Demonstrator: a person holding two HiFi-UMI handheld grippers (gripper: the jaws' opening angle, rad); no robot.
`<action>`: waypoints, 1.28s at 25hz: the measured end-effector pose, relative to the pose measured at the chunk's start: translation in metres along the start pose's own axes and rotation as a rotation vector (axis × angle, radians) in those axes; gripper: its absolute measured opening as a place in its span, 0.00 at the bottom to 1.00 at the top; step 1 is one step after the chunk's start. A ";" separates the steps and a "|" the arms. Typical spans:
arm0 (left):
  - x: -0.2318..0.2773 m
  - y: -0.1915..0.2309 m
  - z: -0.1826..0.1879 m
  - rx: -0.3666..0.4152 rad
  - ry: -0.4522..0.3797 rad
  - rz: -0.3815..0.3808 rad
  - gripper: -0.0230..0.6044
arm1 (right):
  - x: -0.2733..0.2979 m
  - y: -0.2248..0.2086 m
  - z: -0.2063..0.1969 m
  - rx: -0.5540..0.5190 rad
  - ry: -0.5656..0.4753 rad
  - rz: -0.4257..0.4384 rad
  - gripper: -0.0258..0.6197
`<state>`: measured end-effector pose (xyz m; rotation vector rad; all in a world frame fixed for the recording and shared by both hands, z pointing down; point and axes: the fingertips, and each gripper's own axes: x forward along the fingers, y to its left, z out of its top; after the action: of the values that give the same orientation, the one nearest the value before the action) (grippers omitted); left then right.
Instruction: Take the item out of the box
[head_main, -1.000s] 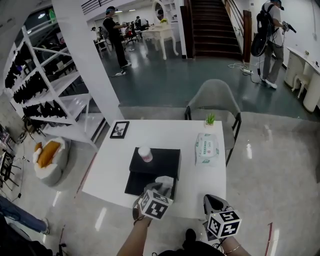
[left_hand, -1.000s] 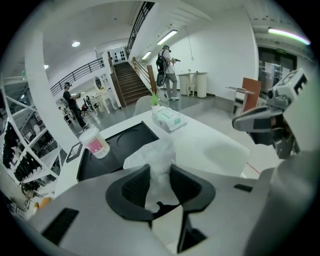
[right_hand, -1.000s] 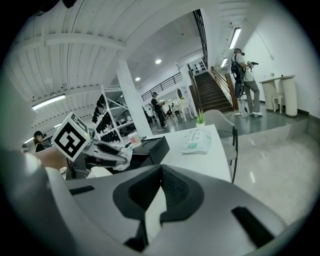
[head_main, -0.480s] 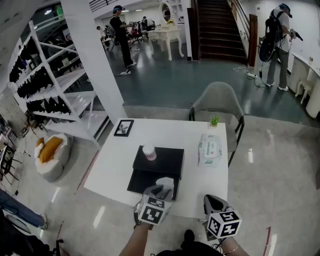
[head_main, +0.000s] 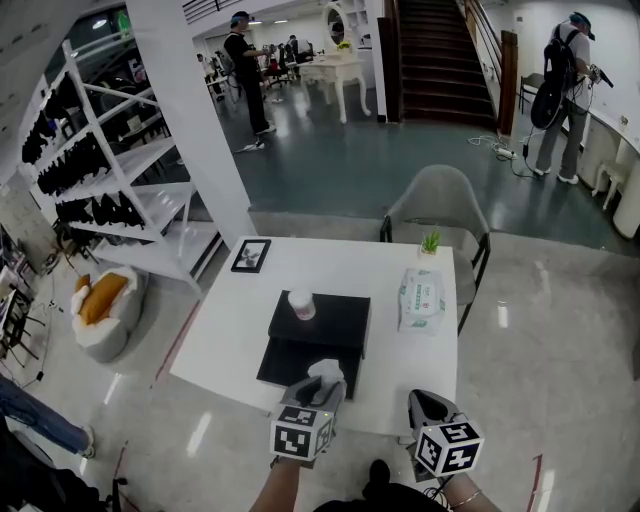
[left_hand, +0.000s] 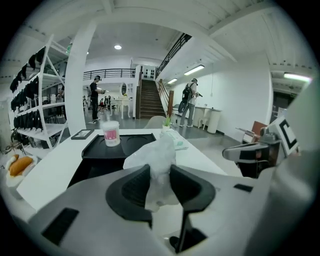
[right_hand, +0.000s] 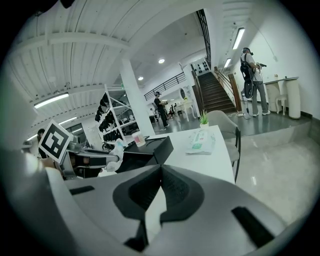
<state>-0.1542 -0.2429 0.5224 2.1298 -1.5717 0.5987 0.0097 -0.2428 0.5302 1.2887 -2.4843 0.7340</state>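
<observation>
My left gripper (head_main: 322, 388) is shut on a crumpled white plastic-wrapped item (head_main: 326, 373), (left_hand: 156, 159), held over the near edge of the open black box (head_main: 290, 362) on the white table (head_main: 225, 330). The item's top sticks up above the two dark pads (left_hand: 131, 189). The box's lid (head_main: 322, 320) lies behind the box with a small pink-labelled cup (head_main: 302, 305) on it. My right gripper (head_main: 427, 407) hovers at the table's near right corner, shut and empty (right_hand: 160, 170). From it I see the left gripper (right_hand: 92, 159) with the item (right_hand: 116, 149).
A pack of wet wipes (head_main: 421, 299) lies on the right of the table, a small potted plant (head_main: 430, 241) and a framed picture (head_main: 251, 255) at its far edge. A grey chair (head_main: 437, 205) stands behind. White shelving (head_main: 110, 190) is at left. People stand far off.
My left gripper has drawn back toward me with the white item, away from the box opening. The right gripper has stayed put.
</observation>
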 end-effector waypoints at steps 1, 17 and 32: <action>-0.002 0.000 -0.001 -0.014 -0.010 0.001 0.23 | 0.000 0.001 -0.001 -0.001 0.001 0.002 0.04; -0.024 0.011 -0.018 -0.175 -0.101 0.019 0.24 | 0.001 0.008 -0.003 -0.008 0.011 0.003 0.04; -0.029 0.014 -0.019 -0.231 -0.134 0.039 0.24 | 0.002 0.011 -0.002 -0.016 0.006 0.005 0.04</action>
<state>-0.1770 -0.2135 0.5222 2.0050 -1.6674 0.2755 -0.0005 -0.2379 0.5297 1.2729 -2.4844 0.7175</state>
